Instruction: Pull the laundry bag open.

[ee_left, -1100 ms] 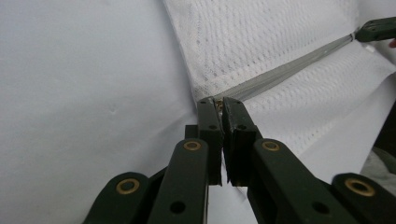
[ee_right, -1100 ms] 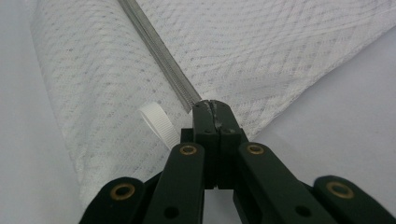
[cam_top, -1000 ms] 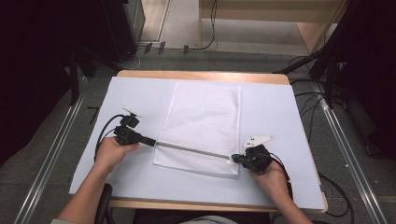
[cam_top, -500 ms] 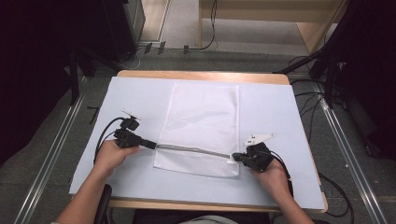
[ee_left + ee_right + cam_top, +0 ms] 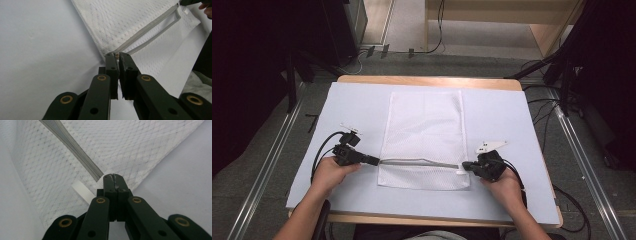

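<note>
Mesh like this handled as light, limp fabric: the white mesh laundry bag with a grey zipper (image 5: 424,137) lay flat in the middle of the high view on the pale blue sheet covering the tabletop (image 5: 512,120), and we judged it would bunch or slide if pulled without a counter-hold. The grey zipper line (image 5: 419,162) ran across the lower part of the bag, slightly bowed. At lower left of the high view, our left tool (image 5: 374,161) sat with its jaws nearly together on the small metal zipper pull (image 5: 116,54) at the bag's left edge, a thin gap showing between the pads (image 5: 125,72); they had just eased apart slightly. At lower right, our right tool (image 5: 465,167) was pressed together on the bag's edge at the zipper's end, beside a white ribbed fabric tab (image 5: 83,191). We reckoned the stiffer zipper tape and seam ends gave the surest hold, since open mesh could snag or stretch.
</note>
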The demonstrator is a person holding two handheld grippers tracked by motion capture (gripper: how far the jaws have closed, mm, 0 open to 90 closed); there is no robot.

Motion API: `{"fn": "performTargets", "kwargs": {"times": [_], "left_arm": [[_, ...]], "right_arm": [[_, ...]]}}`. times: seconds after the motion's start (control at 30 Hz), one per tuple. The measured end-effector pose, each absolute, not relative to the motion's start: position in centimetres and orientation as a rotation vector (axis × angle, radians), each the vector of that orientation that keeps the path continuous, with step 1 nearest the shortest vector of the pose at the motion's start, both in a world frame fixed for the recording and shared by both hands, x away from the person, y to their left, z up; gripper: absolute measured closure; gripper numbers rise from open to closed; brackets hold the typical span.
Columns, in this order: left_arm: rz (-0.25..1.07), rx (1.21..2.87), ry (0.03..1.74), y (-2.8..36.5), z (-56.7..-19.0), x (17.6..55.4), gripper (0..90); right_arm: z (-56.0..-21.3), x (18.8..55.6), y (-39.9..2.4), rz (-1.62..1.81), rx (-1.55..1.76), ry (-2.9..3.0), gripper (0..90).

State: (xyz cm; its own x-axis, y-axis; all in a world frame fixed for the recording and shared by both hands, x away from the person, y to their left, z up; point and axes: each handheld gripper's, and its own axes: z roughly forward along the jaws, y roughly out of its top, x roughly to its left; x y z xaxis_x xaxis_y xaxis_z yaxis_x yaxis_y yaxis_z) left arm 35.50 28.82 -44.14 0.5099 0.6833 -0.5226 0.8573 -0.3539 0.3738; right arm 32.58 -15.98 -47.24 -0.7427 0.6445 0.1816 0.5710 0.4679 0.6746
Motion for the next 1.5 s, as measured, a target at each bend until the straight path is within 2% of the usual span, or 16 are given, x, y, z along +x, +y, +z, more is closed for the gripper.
{"fn": "performTargets", "kwargs": {"times": [0.17,0.37,0.47,0.53,0.7,0.9,1.0,1.1,1.5], "left_arm": [[-0.346,2.127,1.243,29.0,-44.2,35.6,85.1],[-0.357,2.096,1.211,29.3,-44.1,35.6,74.3],[-0.29,2.074,1.174,29.3,-43.5,35.5,65.8],[-0.241,2.069,1.142,29.3,-43.1,35.4,63.9],[-0.141,2.049,1.118,29.4,-42.5,35.2,55.8],[-0.037,2.044,1.127,30.0,-42.2,35.5,43.9],[-0.004,2.042,1.123,30.3,-42.1,35.7,41.8],[0.034,2.042,1.134,30.7,-42.1,35.8,38.3],[0.102,2.026,1.174,32.3,-42.0,36.3,37.0]], "right_arm": [[-47.2,32.6,-15.9,1.144,1.097,2.616,90.0],[-47.1,32.5,-15.8,1.147,1.105,2.617,90.0],[-46.9,32.6,-15.9,1.199,1.099,2.602,90.0],[-46.7,32.7,-16.0,1.239,1.108,2.574,80.6],[-46.0,32.8,-16.2,1.293,1.122,2.552,77.7],[-45.4,33.2,-17.0,1.334,1.148,2.491,61.7],[-45.3,33.4,-17.5,1.349,1.168,2.463,54.9],[-45.4,33.6,-18.2,1.353,1.191,2.44,51.8],[-45.6,34.3,-20.6,1.341,1.234,2.353,46.0]]}}
